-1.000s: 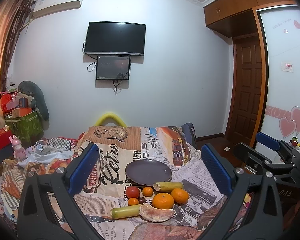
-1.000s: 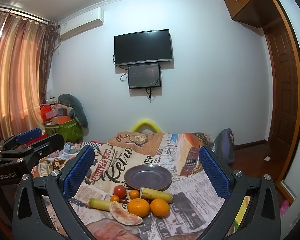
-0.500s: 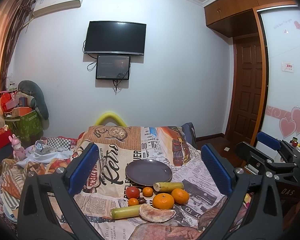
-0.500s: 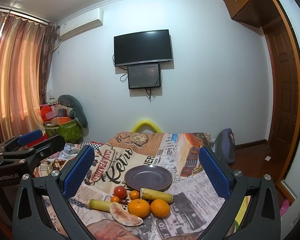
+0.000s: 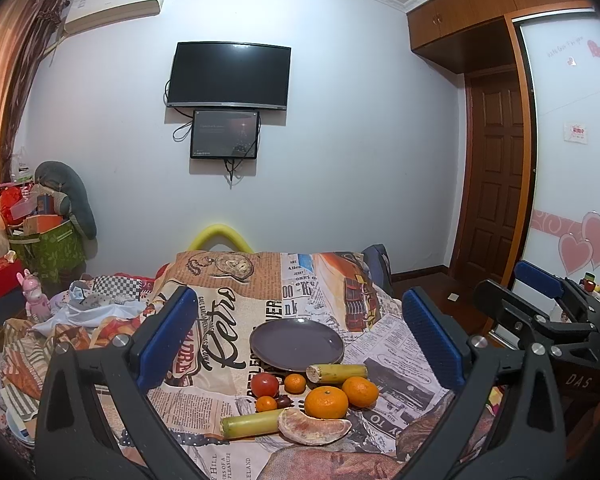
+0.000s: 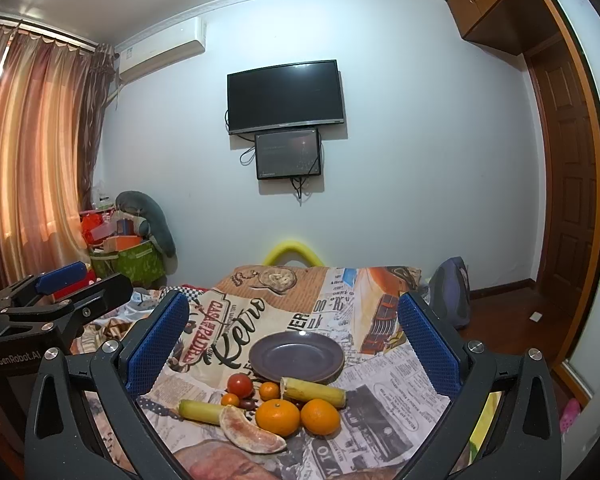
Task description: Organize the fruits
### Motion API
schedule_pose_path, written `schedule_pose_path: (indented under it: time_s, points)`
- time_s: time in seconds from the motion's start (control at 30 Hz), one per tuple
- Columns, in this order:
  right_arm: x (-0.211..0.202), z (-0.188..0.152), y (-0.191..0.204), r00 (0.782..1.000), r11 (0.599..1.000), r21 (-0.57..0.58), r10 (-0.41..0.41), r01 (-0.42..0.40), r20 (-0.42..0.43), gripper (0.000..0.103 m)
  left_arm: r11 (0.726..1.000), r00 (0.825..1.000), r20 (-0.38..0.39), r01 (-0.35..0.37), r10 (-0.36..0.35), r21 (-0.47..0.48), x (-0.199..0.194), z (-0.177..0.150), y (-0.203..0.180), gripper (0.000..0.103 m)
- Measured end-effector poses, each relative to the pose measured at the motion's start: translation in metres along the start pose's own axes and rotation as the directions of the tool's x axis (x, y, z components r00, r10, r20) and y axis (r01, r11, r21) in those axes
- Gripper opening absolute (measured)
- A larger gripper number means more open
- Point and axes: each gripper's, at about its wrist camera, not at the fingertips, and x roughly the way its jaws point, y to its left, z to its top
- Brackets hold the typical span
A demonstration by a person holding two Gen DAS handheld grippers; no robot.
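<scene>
A dark fruit (image 5: 284, 401) sits half hidden among oranges (image 5: 326, 402).

plate (image 5: 297, 338): smooth, semi-gloss | cloth (image 5: 228, 312): printed fabric | finger pads (image 6: 156, 344): textured blue

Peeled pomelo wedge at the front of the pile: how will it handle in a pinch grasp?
The pomelo wedge shows bare pink flesh under thin membrane, so it is probably soft and may tear or leak if squeezed hard. Its crescent shape lies flat on the printed cloth, so it is unlikely to roll. It touches a sugarcane piece, which may shift.
</scene>
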Motion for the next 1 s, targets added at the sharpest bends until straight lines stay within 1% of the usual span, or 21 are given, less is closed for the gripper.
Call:
schedule_pose_path:
  time_s: [1.0]
  points:
    - [0.0009,-0.0005,-0.0001,1.000,1.000,0.007,0.002,-0.001,-0.013,0.103,1.000,1.000,-0.011,-0.003,0.003,0.006,0.0039,-0.0030,-0.0003,0.103]
